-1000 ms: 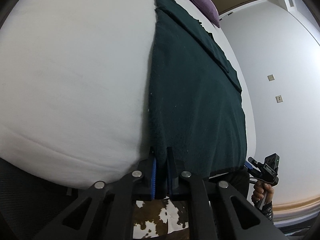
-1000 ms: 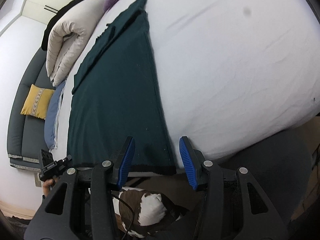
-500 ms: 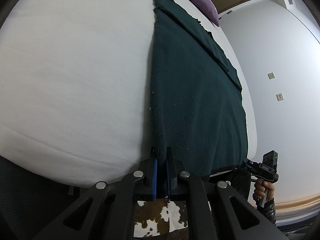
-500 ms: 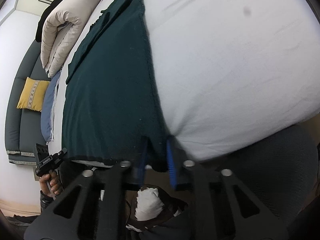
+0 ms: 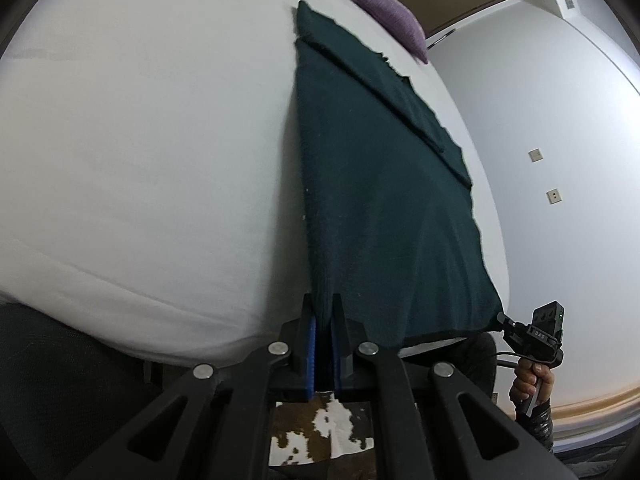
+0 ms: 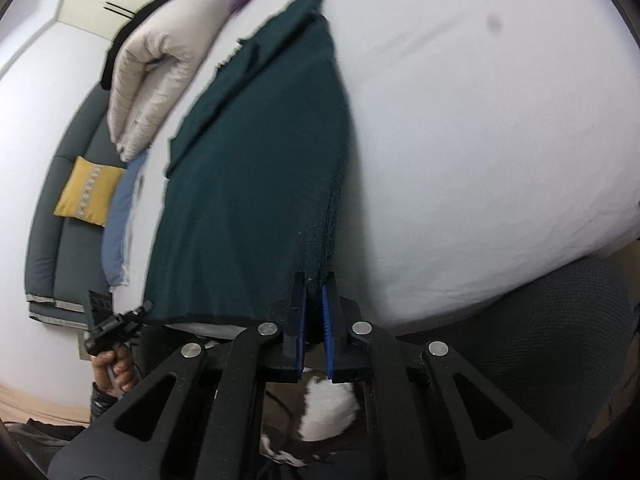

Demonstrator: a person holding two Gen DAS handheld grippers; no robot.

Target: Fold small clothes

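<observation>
A dark green garment (image 5: 380, 200) lies stretched lengthwise on the white bed (image 5: 140, 140), its far end folded over. My left gripper (image 5: 323, 308) is shut on the garment's near left corner, the cloth pinched between the blue pads. In the right wrist view the same green garment (image 6: 256, 184) runs away from me, and my right gripper (image 6: 315, 286) is shut on its near right corner. The near hem hangs taut between both grippers, slightly lifted off the bed's edge. Each view shows the other gripper at the opposite corner, held by a hand (image 5: 532, 380).
A purple cushion (image 5: 394, 14) lies at the bed's far end. A folded beige duvet (image 6: 160, 64) sits beside the garment, with a grey sofa and yellow cushion (image 6: 86, 192) beyond. A brown-and-white cowhide rug (image 5: 320, 436) covers the floor below the grippers.
My right gripper's jaws closed from wide open onto the garment's near right corner and rose slightly with it. The left gripper kept its grip and stayed put.
</observation>
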